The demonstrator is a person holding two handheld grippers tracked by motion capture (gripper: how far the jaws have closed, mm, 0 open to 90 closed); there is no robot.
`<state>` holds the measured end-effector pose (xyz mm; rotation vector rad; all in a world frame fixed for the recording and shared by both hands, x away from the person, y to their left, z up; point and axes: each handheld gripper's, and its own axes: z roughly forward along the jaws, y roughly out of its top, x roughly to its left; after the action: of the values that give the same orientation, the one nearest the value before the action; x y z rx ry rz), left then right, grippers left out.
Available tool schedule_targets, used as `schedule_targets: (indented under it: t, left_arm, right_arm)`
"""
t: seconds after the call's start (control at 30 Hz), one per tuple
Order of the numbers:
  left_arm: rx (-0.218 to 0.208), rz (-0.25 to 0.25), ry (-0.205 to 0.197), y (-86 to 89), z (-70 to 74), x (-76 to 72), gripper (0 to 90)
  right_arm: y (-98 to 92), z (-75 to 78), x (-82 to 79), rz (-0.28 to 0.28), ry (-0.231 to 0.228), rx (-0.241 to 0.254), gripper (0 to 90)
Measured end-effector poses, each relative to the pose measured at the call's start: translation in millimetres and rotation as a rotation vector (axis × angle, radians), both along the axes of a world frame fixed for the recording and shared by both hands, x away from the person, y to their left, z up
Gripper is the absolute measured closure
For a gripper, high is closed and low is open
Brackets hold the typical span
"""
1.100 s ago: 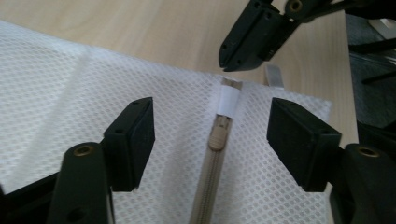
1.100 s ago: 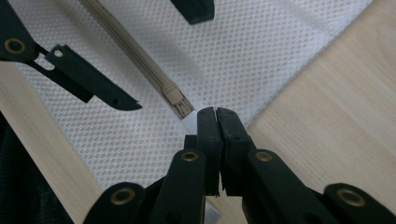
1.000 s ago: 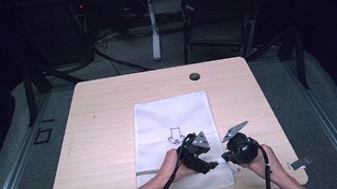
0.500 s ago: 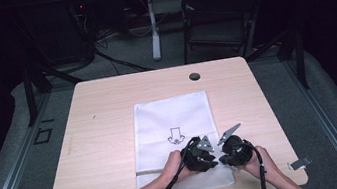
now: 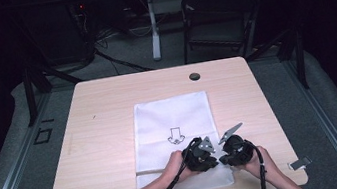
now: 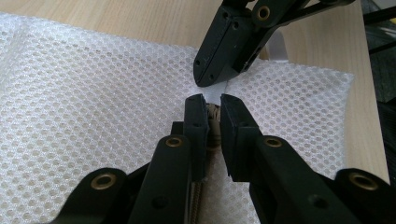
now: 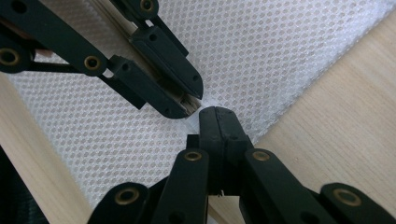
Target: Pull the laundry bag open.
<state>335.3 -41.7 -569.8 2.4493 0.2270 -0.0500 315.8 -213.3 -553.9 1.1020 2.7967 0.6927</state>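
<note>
**Both grippers meet at the near edge of the mesh bag — the zipper pull is now pinched.**

Your left gripper [image 6: 208,105] has just been closing, and its jaws now clamp the small beige zipper pull [image 6: 214,122] at the end of the zip line of the white honeycomb-mesh laundry bag [image 5: 171,124]. A second ago that gripper sat slightly farther from the other; now the two nearly touch tip to tip. Your right gripper [image 7: 218,114] is clenched tight on a pinch of the white mesh just beside the pull, anchoring the fabric. The bag lies flat on the pale wooden counter [image 5: 103,109], its near end under your hands. With the pull gripped and the cloth braced, you look set to draw the zip along — keep the right side steady so the mesh does not bunch.
</note>
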Motion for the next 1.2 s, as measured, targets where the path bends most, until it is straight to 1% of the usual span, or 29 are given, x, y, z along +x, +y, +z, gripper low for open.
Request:
schedule_targets:
  t: [0.03,0.07,0.1,0.13,0.2,0.23,0.27,0.33,0.37,0.4,0.43,0.47,0.5,0.53,0.6,0.63,0.67,0.7,0.73,0.77,0.8,0.87,0.9,0.93,0.97,1.03,1.07,1.17,1.2]
  left_arm:
    - [0.004,-0.002,0.000,-0.5,0.6,-0.2,81.8]
    - [0.003,0.000,0.000,-0.9,0.7,-0.1,81.9]
    - [0.006,-0.007,0.002,-1.1,1.2,0.4,82.0]
    - [0.005,-0.011,-0.001,-1.3,1.3,1.0,82.0]
    - [0.010,-0.015,0.005,-1.2,2.4,2.1,82.1]
    - [0.015,-0.018,0.003,-1.3,3.1,2.1,82.1]
    - [0.018,-0.020,0.001,-1.6,4.0,2.1,82.1]
    - [0.020,-0.018,0.000,-1.8,4.8,1.0,82.1]
    - [0.025,-0.019,-0.005,-1.8,5.5,0.7,82.1]
    - [0.025,-0.020,-0.005,-1.8,5.7,0.6,82.2]
    - [0.030,-0.016,-0.011,-1.7,6.1,0.6,82.1]
    - [0.039,-0.018,-0.010,-1.2,6.5,0.8,82.2]
    - [0.016,-0.020,0.000,-0.9,4.9,1.3,82.2]
    - [0.013,-0.017,0.003,-0.3,4.8,1.6,82.2]
    - [0.022,-0.019,0.002,0.5,5.6,1.9,82.2]
    - [0.009,-0.021,0.004,1.5,5.3,2.3,82.2]
    - [0.020,-0.018,0.004,3.0,6.8,2.8,82.2]
    - [0.009,-0.020,0.010,4.0,6.2,3.4,82.2]
    - [0.023,-0.011,0.003,5.3,7.5,3.1,82.2]
    - [0.000,-0.017,0.013,6.1,6.2,3.8,82.2]
    - [0.002,-0.017,0.013,6.1,6.1,3.5,82.2]
    - [0.002,-0.018,0.012,6.1,5.9,3.5,82.2]
    - [-0.003,-0.016,0.018,6.6,5.9,4.0,82.2]
    - [-0.002,-0.014,0.016,6.8,5.8,4.1,82.2]
    - [0.002,-0.017,0.015,6.7,5.6,4.1,82.2]
    - [0.000,-0.017,0.016,6.8,5.9,4.1,82.2]
    - [0.009,-0.019,0.012,7.0,6.5,3.9,82.2]
    - [-0.003,-0.020,0.015,10.2,6.1,4.4,82.2]
    - [0.007,-0.016,0.018,11.5,7.0,5.0,82.2]
  right_arm:
    - [0.7,-0.2,-0.3,0.003,-0.006,-0.002,90.0]
    - [2.2,-1.3,-1.5,-0.024,-0.012,0.008,90.0]
    - [2.8,-1.3,-1.8,-0.025,-0.010,0.012,90.0]
    - [2.6,-0.3,-1.5,-0.019,-0.015,-0.011,90.0]
    - [2.9,-1.4,-1.6,-0.027,-0.006,0.014,90.0]
    - [1.2,0.7,0.5,-0.005,0.008,-0.017,90.0]
    - [2.1,-1.6,-0.4,-0.029,0.011,0.030,90.0]
    - [-0.2,-0.1,1.5,-0.011,0.031,0.007,90.0]
    - [-0.3,-1.7,0.7,-0.024,0.020,0.019,90.0]
    - [-0.7,-1.1,1.3,-0.017,0.026,0.012,90.0]
    - [0.0,-2.0,0.4,-0.027,0.018,0.024,90.0]
    - [0.4,-2.0,-0.3,-0.026,0.017,0.023,90.0]
    - [-0.2,-0.5,0.3,-0.011,0.018,0.002,90.0]
    - [-0.1,-0.4,0.2,-0.011,0.018,0.000,90.0]
    - [-0.6,-0.8,0.2,-0.018,0.016,0.003,90.0]
    - [-0.8,-1.0,0.3,-0.019,0.018,0.011,90.0]
    - [-1.0,-1.1,0.4,-0.018,0.017,0.012,90.0]
    - [-1.4,-1.2,0.6,-0.019,0.018,0.012,90.0]
    - [-1.6,-1.3,0.7,-0.021,0.017,0.009,90.0]
    - [-1.2,-1.1,0.6,-0.019,0.020,0.012,90.0]
    - [-0.4,-2.4,-0.3,-0.035,0.016,0.029,90.0]
    - [-0.2,-1.5,0.1,-0.034,0.028,0.030,90.0]
    - [-1.3,-0.4,1.3,-0.022,0.029,0.003,90.0]
    - [-0.8,-0.8,0.7,-0.028,0.029,0.016,90.0]
    - [-1.6,-0.2,1.7,-0.018,0.031,-0.001,90.0]
    - [-2.0,-0.6,1.7,-0.020,0.032,0.007,90.0]
    - [-1.9,-1.1,1.2,-0.031,0.027,0.014,90.0]
    - [-2.7,-0.9,2.3,-0.017,0.030,0.009,90.0]
    - [-2.7,-0.9,2.3,-0.017,0.030,0.010,90.0]
